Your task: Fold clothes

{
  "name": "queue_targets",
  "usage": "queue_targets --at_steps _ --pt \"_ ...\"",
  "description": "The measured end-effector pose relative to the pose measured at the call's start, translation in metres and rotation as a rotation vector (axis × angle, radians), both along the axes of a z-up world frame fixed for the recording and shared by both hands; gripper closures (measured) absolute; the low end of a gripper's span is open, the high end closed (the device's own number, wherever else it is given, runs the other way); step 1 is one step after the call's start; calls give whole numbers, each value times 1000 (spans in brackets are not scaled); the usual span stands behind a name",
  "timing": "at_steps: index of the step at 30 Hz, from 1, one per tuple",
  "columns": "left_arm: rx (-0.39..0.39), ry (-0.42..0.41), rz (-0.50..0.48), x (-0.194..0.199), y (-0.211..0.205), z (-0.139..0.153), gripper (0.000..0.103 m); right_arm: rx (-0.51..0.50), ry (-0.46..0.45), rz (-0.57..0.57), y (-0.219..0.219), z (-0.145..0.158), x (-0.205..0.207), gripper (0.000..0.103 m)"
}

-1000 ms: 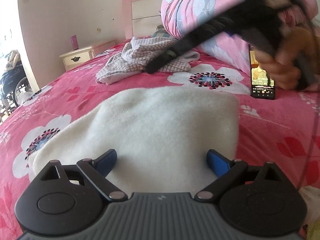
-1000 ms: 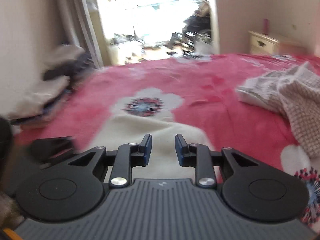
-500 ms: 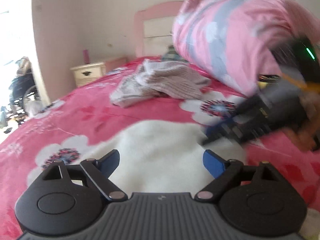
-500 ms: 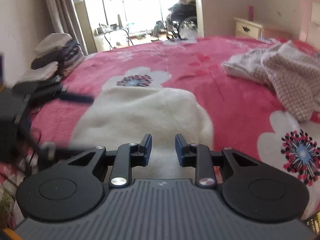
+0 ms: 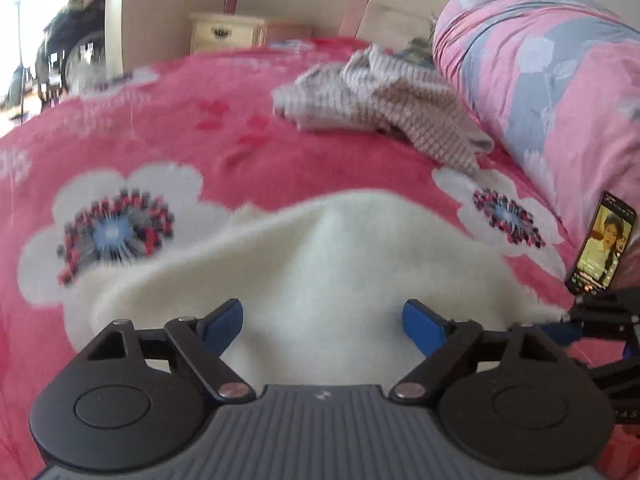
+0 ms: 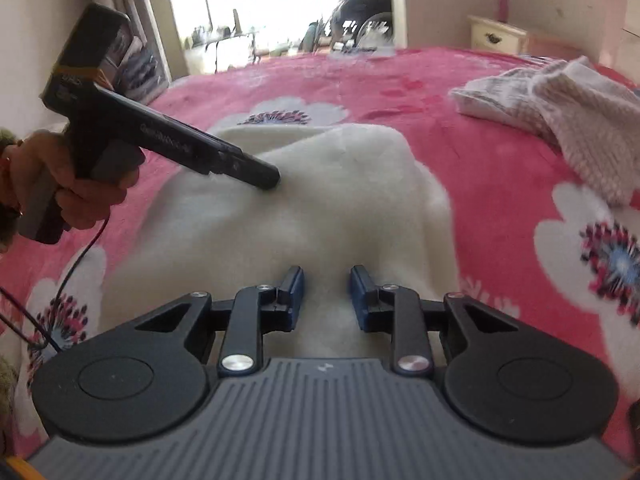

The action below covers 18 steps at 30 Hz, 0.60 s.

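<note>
Garment: a cream fleece (image 5: 320, 264) lies partly folded on the bed (image 5: 248, 160), near the front edge, within reach of both hands for the next fold.
Left tool (image 5: 322, 318): jaws wide, having just been closing a little, with the fleece under them but nothing pinched; it hangs over the near edge, probably lining up a hem to take.
Right tool (image 6: 326, 294): jaws narrowly apart over the fleece, with no cloth visibly pinched, so I judge it empty and poised at its own edge.
Two sides: the tools come at the fleece from opposite sides, which suits lifting two corners together.
Left hand (image 6: 76, 188): wrapped round the left tool's handle, aiming it downward at the cloth.
Knit pile (image 5: 384, 100): a striped garment crumpled further back, well apart, likely waiting its turn.
Phone (image 5: 602, 254): propped upright, screen lit, by the quilt (image 5: 560, 72), clear of the folding area.
</note>
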<state>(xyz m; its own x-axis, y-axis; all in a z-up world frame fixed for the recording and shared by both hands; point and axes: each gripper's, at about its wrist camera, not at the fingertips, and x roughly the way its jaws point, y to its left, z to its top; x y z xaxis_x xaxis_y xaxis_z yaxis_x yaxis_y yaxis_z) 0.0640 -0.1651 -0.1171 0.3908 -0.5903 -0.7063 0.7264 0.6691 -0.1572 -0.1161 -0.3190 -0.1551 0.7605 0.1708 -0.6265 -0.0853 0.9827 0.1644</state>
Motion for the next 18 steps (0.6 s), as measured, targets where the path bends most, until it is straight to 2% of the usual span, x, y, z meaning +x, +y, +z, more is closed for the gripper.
queue_targets --at_steps 3,5,6,8,10,12,15,18 --pt "-25 -44 -31 6 -18 9 16 63 1 -26 -7 -2 0 78" --pt "-19 -83 -58 10 -36 10 16 69 4 -28 -8 -1 0 78" --pt "-5 -105 -72 12 -46 8 16 63 7 -25 -8 -1 1 78" --pt "69 -139 -66 18 -67 -5 16 55 9 -26 -7 0 2 78" --pt "143 -106 -14 32 -83 -20 13 52 1 -31 -4 -1 -1 78" --pt "143 -57 15 40 -85 -21 11 45 -2 -37 -3 -1 -3 78" --pt "163 -61 30 40 -86 -21 10 18 15 -31 0 13 3 78" --pt "175 -64 42 39 -86 -21 10 -2 -53 -55 -5 37 13 78"
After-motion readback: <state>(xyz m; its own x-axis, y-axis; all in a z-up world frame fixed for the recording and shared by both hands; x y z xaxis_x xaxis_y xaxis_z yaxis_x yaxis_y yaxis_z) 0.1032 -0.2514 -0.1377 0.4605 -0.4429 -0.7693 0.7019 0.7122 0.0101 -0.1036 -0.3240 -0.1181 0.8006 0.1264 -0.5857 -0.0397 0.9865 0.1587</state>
